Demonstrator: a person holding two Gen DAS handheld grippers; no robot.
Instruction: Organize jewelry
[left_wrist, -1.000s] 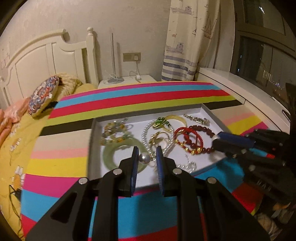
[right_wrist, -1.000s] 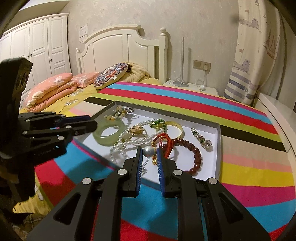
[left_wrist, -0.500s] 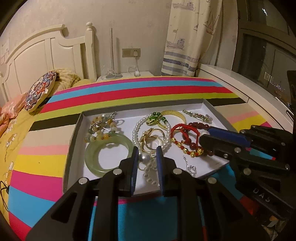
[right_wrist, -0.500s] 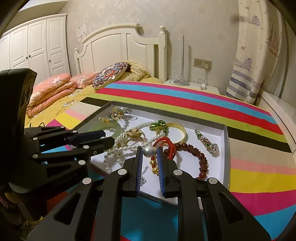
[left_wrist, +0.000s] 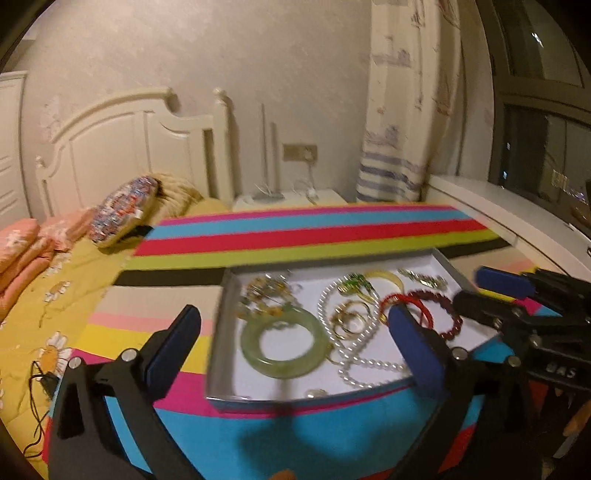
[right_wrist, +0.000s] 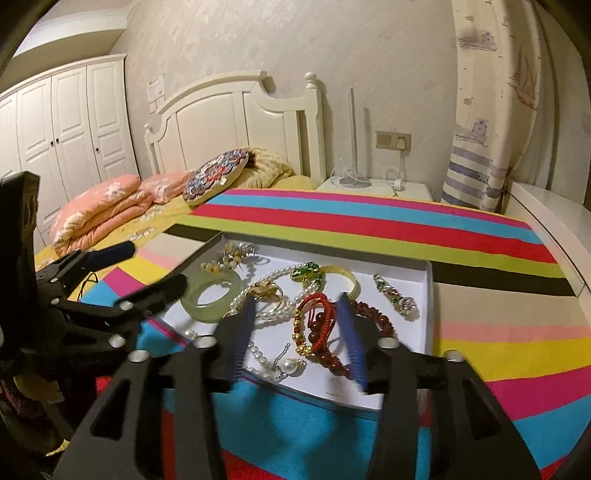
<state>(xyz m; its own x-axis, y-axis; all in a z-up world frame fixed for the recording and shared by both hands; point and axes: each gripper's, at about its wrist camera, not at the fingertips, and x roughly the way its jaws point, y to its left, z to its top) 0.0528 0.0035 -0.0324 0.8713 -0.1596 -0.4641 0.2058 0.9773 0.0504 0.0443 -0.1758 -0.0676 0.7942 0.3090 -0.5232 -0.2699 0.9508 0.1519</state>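
Observation:
A shallow white tray (left_wrist: 218, 332) (right_wrist: 428, 306) lies on the striped cloth with jewelry in it. Inside are a green jade bangle (left_wrist: 284, 345) (right_wrist: 212, 295), a white pearl necklace (left_wrist: 364, 363) (right_wrist: 258, 352), gold rings (left_wrist: 349, 321), red bead bracelets (left_wrist: 445, 314) (right_wrist: 321, 328) and a green-stone gold bangle (right_wrist: 325, 275). My left gripper (left_wrist: 291, 317) (right_wrist: 142, 271) hovers over the tray's near-left part, its jaws opening wide with nothing pressed between them. My right gripper (right_wrist: 295, 306) (left_wrist: 480, 291) is opening over the red bracelets. A large pearl (right_wrist: 290, 365) lies loose by the front rim.
The striped cloth (right_wrist: 369, 221) covers the surface around the tray. Beyond it are a yellow bedspread with pink folded bedding (right_wrist: 103, 210), a round patterned cushion (right_wrist: 218, 175), a white headboard, a nightstand with a lamp (right_wrist: 354, 177) and a curtain at right.
Both grippers were shut on large pearls; both have now spread apart and let them go. A pearl has dropped into the tray. The left wrist view has swung, blurring the scene.

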